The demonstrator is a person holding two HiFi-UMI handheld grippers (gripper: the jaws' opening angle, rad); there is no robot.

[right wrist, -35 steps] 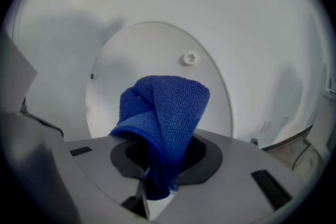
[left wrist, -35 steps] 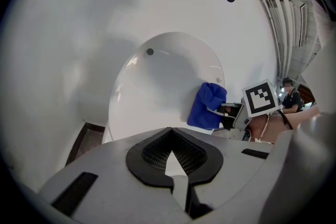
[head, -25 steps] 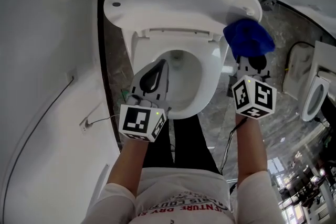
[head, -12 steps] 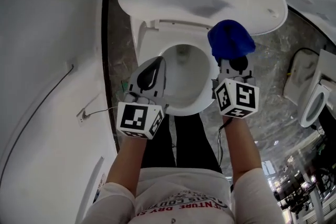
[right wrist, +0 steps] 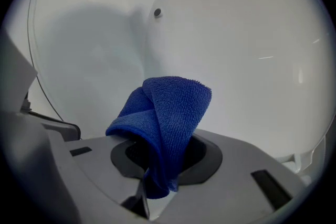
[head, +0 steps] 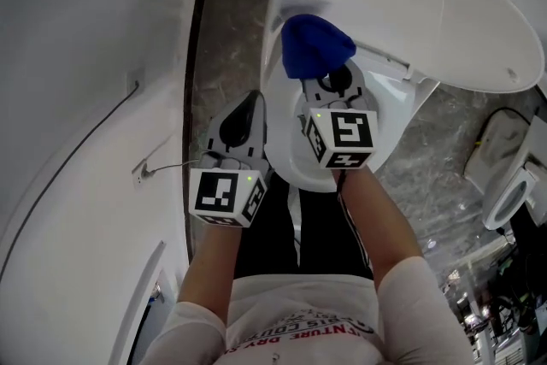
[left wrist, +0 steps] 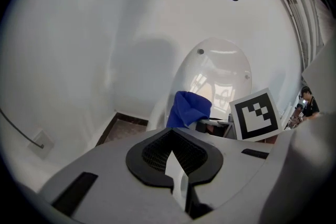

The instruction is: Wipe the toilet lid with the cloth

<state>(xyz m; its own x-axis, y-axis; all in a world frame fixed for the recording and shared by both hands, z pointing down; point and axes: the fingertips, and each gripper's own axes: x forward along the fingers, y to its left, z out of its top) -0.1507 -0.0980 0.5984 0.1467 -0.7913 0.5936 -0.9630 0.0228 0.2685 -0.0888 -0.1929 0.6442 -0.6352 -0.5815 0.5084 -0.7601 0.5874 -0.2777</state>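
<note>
The white toilet lid (head: 427, 4) stands raised over the bowl (head: 286, 162). My right gripper (head: 329, 83) is shut on a folded blue cloth (head: 314, 47) and holds it up by the lid's lower left part, near the hinge. In the right gripper view the cloth (right wrist: 168, 113) sticks up from the gripper (right wrist: 160, 161) in front of the lid's glossy inner face (right wrist: 252, 50); I cannot tell whether they touch. My left gripper (head: 244, 124) hangs shut and empty by the bowl's left rim. From the left gripper (left wrist: 176, 157) I see the cloth (left wrist: 189, 108) and lid (left wrist: 215, 68) ahead.
A white wall (head: 85, 55) with a socket and a cable (head: 137, 171) runs close on the left. Dark stone floor (head: 231, 13) shows between wall and toilet. Another white fixture (head: 504, 175) stands at the right. The person's legs are right below the bowl.
The right gripper has carried the cloth leftwards, from the bowl's right side to the lid's lower left part. The left gripper has barely moved.
</note>
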